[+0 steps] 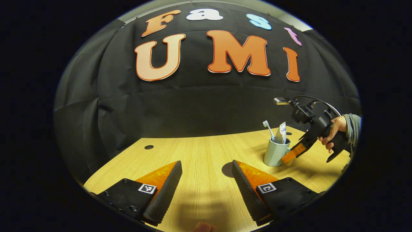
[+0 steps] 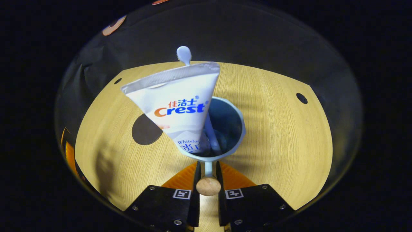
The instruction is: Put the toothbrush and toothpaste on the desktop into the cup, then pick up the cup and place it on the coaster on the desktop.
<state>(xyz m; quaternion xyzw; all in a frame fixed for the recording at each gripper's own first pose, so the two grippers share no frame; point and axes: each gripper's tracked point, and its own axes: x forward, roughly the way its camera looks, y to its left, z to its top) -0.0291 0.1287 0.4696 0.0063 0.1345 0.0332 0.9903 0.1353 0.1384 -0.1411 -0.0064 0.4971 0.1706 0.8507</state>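
Right hand-held gripper (image 2: 208, 180) clenches the cup's handle (image 2: 208, 186); the pale blue cup (image 2: 236, 141), holding toothpaste (image 2: 177, 100) and toothbrush (image 2: 184, 55), stands directly ahead on the tabletop (image 2: 283, 135). Dark round coaster (image 2: 145, 130) lies ahead-left, near. Left hand-held gripper (image 1: 206, 183) hangs released, farther off.

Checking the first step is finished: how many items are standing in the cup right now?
2. The toothpaste leans at the cup's left side; the toothbrush stands behind it. Anything smaller at the bottom could be hidden.
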